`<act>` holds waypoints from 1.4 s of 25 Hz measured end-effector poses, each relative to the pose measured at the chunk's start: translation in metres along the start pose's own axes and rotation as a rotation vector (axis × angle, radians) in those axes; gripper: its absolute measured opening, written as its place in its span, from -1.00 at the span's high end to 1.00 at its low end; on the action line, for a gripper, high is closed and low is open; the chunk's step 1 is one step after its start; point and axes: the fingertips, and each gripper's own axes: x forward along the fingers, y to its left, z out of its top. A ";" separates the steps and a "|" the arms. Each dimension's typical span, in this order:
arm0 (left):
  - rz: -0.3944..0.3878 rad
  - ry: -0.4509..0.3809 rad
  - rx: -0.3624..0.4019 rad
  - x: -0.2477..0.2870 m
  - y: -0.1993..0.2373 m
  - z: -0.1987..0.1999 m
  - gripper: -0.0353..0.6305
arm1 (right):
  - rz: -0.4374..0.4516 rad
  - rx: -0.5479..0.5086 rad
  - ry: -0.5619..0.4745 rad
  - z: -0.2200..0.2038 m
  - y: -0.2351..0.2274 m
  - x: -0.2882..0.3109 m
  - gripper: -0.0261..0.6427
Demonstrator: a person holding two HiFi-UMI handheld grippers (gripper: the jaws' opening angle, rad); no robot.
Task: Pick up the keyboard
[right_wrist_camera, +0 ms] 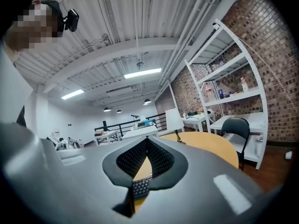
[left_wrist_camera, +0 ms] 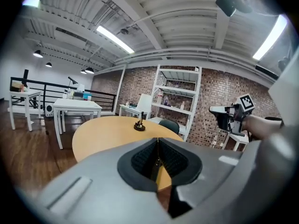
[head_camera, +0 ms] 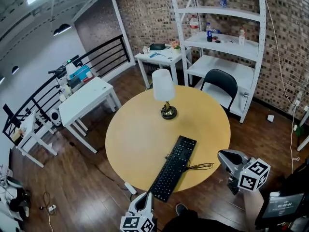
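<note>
A black keyboard (head_camera: 174,167) lies slantwise on the round wooden table (head_camera: 140,139), its near end at the table's front edge and its cable curled to the right. My left gripper (head_camera: 146,200) is below the front edge, just short of the keyboard's near end, jaws shut and empty. My right gripper (head_camera: 227,156) hovers off the table's right edge, beside the keyboard's cable, also shut with nothing in it. In the right gripper view a strip of the keyboard (right_wrist_camera: 140,186) shows under the shut jaws. The left gripper view shows the right gripper (left_wrist_camera: 225,114) across the table (left_wrist_camera: 107,129).
A white-shaded table lamp (head_camera: 164,92) stands at the table's far side. A black chair (head_camera: 220,82) and white shelving (head_camera: 227,42) are behind it. White desks (head_camera: 84,103) stand at the left. A phone (head_camera: 282,206) shows at the lower right.
</note>
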 end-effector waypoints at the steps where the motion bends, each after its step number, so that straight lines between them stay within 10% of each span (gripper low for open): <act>1: 0.005 0.000 -0.009 0.007 0.006 0.001 0.66 | 0.008 -0.001 0.005 0.002 -0.005 0.013 0.92; 15: 0.048 -0.006 -0.113 0.080 0.046 0.019 0.65 | 0.099 -0.031 0.063 0.023 -0.060 0.129 0.92; 35: 0.391 0.096 -0.163 0.136 0.071 -0.009 0.60 | 0.256 0.050 0.189 0.010 -0.185 0.249 0.90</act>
